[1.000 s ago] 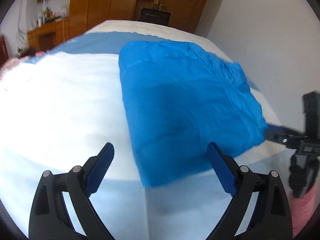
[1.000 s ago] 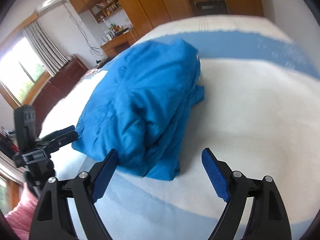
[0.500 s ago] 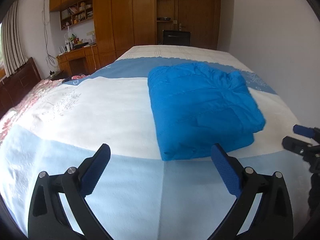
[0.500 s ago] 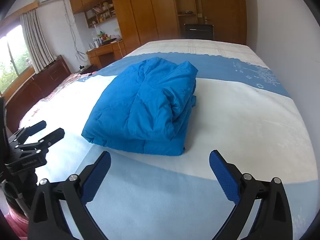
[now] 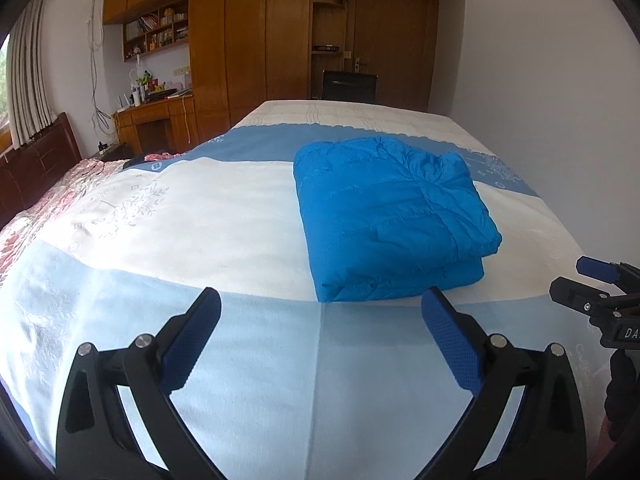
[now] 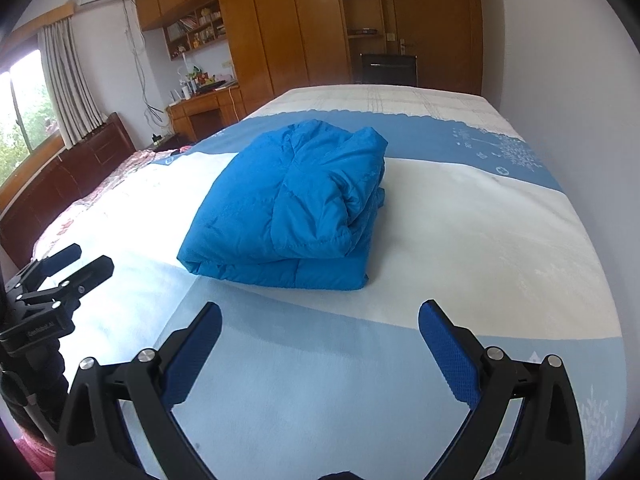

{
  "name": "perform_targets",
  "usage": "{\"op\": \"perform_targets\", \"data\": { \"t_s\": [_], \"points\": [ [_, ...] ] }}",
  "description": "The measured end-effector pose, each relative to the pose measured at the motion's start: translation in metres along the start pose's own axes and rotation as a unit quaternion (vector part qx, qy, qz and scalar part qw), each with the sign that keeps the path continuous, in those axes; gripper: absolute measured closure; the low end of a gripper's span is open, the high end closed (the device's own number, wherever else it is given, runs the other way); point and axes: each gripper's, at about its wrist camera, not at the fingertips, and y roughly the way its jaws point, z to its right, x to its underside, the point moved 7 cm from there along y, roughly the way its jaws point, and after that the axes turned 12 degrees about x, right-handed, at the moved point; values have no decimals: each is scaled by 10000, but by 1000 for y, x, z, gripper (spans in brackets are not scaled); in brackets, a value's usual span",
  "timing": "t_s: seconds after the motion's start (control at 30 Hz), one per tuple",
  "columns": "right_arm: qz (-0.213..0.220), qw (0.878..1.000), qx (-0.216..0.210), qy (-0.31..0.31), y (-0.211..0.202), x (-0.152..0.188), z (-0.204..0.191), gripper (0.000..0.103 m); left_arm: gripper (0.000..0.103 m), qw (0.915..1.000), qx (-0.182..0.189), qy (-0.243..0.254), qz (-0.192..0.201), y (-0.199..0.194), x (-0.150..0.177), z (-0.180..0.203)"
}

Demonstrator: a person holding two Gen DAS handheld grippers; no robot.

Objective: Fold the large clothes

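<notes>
Jacket (image 5: 384, 216): bright blue, quilted, folded into a thick rectangular bundle; it lies on the white band of the bedspread, at 12 to 1 o'clock from the left gripper and at 11 to 12 o'clock from the right gripper (image 6: 320, 344).
Jacket layers: two stacked slabs show at the near edge; on the right side the top layer bulges and creases over the lower one.
Left gripper (image 5: 320, 336): fingers spread wide apart, nothing between them; it hangs above the pale blue band of the bedspread, apart from the jacket.
Right gripper: fingers likewise spread wide, holding nothing; it is above the pale blue band, short of the jacket's near edge.
Other view of the grippers: the right gripper's tips appear at 3 o'clock in the left wrist view, the left gripper's tips at 9 o'clock in the right wrist view.
Bedspread (image 5: 224, 216): banded pale blue, white, mid blue, then white again toward the far end.
Wardrobe (image 5: 248, 40): wooden, at 12 o'clock behind the bed.
Desk (image 6: 204, 108): wooden, at 10 to 11 o'clock, cluttered with small items.
Curtain (image 6: 68, 84): at 10 o'clock, beside a bright window.
</notes>
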Motion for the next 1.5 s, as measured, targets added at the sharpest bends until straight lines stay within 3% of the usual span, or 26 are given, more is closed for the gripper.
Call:
{"op": "perform_targets", "data": {
  "t_s": [1.5],
  "points": [
    [-15,9999,24,-153,-4,8,-4,4,4,9999,13,48,-162,-8,13,-2]
  ]
}}
